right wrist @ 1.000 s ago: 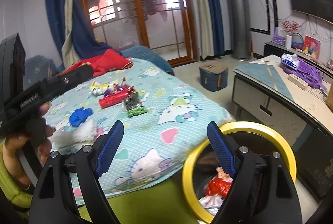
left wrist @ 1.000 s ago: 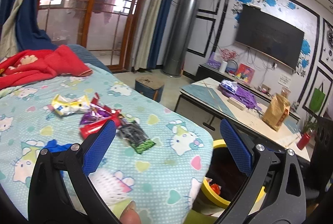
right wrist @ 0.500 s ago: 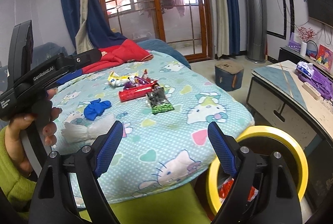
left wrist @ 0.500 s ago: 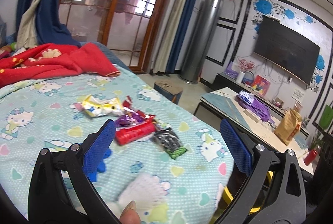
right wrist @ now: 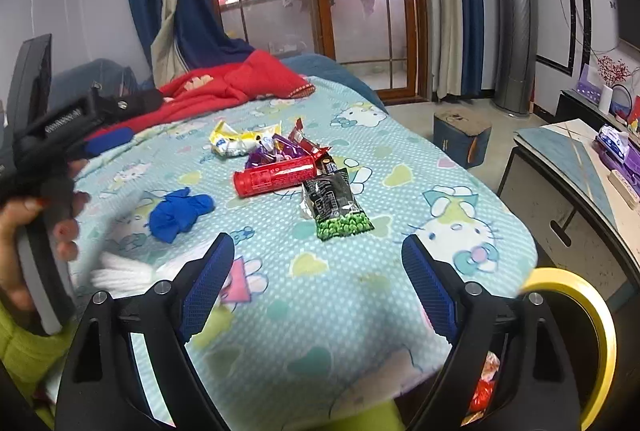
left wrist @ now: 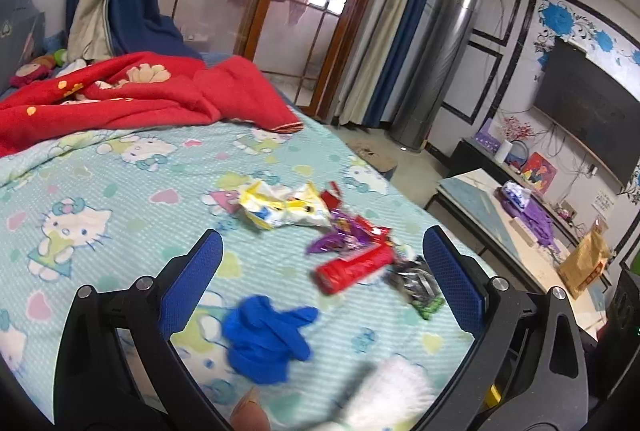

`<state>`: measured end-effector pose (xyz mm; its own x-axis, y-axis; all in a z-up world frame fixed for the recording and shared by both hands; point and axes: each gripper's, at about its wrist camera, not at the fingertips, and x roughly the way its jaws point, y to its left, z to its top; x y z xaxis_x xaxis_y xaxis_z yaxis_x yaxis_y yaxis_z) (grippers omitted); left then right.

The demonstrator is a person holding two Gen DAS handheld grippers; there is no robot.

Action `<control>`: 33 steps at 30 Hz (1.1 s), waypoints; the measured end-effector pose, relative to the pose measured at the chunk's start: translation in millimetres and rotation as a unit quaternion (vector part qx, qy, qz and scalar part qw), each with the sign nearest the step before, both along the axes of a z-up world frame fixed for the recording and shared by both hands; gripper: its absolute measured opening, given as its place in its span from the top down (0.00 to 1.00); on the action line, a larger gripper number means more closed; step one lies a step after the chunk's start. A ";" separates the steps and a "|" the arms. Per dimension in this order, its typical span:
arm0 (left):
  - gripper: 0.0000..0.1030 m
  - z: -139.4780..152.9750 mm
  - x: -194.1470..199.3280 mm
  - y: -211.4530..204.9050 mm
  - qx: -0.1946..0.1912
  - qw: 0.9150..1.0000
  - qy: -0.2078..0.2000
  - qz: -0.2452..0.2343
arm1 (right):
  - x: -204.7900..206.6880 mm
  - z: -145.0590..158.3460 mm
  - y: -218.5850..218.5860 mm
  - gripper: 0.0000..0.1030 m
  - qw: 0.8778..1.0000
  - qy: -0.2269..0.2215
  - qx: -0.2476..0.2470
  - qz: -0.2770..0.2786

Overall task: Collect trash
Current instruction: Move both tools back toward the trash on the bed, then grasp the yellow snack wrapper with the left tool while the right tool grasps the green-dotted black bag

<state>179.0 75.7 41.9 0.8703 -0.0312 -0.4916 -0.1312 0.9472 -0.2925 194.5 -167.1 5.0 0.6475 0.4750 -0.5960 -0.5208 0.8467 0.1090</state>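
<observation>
tilting downward over the bedsheet (right wrist: 340, 295), both grippers (left wrist: 320, 271) (right wrist: 316, 271) gape wide, empty.

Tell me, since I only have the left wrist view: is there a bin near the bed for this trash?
Observer: Yes. The right wrist view shows a bin with a yellow rim beside the bed's near corner, lower right of the right gripper.
Operator: Anything inside it?
Observer: Some red and white litter shows inside; the gripper's finger hides the rest.
Operator: Is the right gripper carrying anything?
Observer: No. Its jaws stand wide and empty above the bedsheet, short of the pea packet.
</observation>
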 end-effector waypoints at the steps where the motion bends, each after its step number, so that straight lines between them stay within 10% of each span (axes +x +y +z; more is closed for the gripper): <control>1: 0.11 0.4 1.8 2.3 0.000 1.000 0.002 0.001 | 7.3 -3.6 4.3 0.19 1.000 0.007 -0.004 -0.002; 17: 0.11 -30.7 67.6 20.7 0.022 0.997 0.074 -0.017 | 81.8 -46.3 41.9 0.20 0.996 0.065 -0.050 -0.029; 25: 0.11 -60.2 99.4 47.6 -0.058 0.991 0.123 -0.010 | 88.4 -57.5 39.5 0.53 0.996 0.071 -0.043 -0.035; 33: 0.36 -68.3 113.9 56.0 -0.131 0.983 0.132 -0.006 | 76.5 -60.3 31.8 0.57 0.997 0.060 -0.038 -0.033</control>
<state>292.9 131.7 -26.4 0.7118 -0.1963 -0.6744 -0.2245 0.8462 -0.4832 271.0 -135.2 -55.4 0.5975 0.3842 -0.7038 -0.4502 0.8871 0.1021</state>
